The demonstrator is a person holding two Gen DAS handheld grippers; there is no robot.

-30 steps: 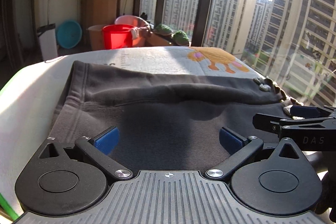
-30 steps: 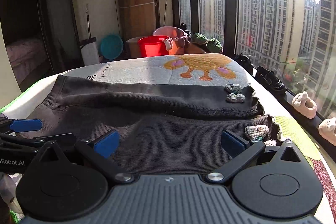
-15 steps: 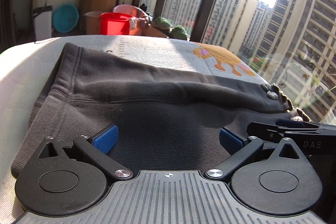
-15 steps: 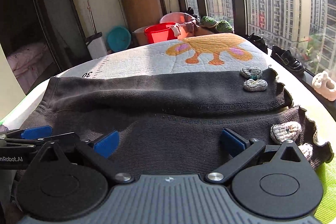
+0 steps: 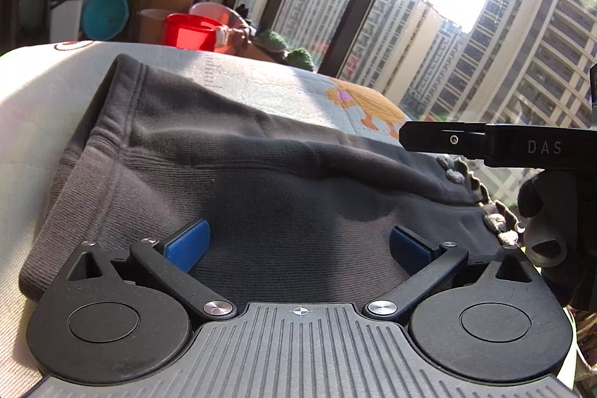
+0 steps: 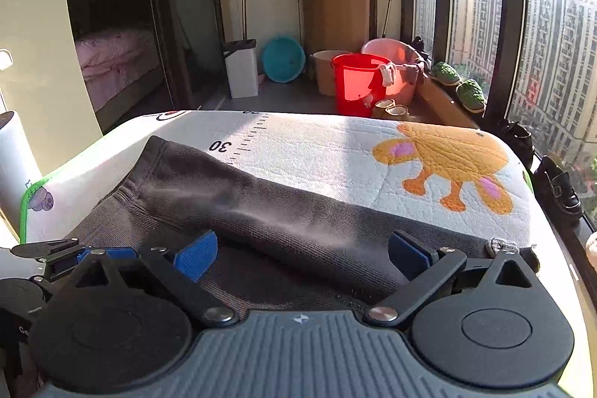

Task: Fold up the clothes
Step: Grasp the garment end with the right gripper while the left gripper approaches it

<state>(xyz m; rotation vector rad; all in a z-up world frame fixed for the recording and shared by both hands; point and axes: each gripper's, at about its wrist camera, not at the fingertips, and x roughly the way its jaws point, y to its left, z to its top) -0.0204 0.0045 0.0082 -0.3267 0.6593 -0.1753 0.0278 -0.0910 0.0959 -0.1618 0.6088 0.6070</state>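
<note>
A dark grey knitted garment (image 5: 261, 181) lies folded lengthwise on a white mat (image 5: 37, 107), with small knitted ornaments (image 5: 494, 221) at its right end. My left gripper (image 5: 298, 245) is open and empty, low over the near edge of the garment. My right gripper (image 6: 302, 254) is open and empty, higher above the garment (image 6: 283, 222). The right gripper's arm (image 5: 485, 140) crosses the right side of the left wrist view. The left gripper (image 6: 100, 254) shows at the left edge of the right wrist view.
The mat (image 6: 335, 155) has a printed orange animal (image 6: 447, 159) and a ruler scale. Beyond it stand a red bucket (image 6: 358, 84), a pink basin, a teal basin (image 6: 281, 60), a cardboard box (image 6: 335, 6) and a white bin. Shoes (image 6: 559, 189) line the window sill at right.
My right gripper has risen and pulled back, so the garment now sits lower and smaller in its view. My left gripper has moved closer and lower over the garment. Both stayed open.
</note>
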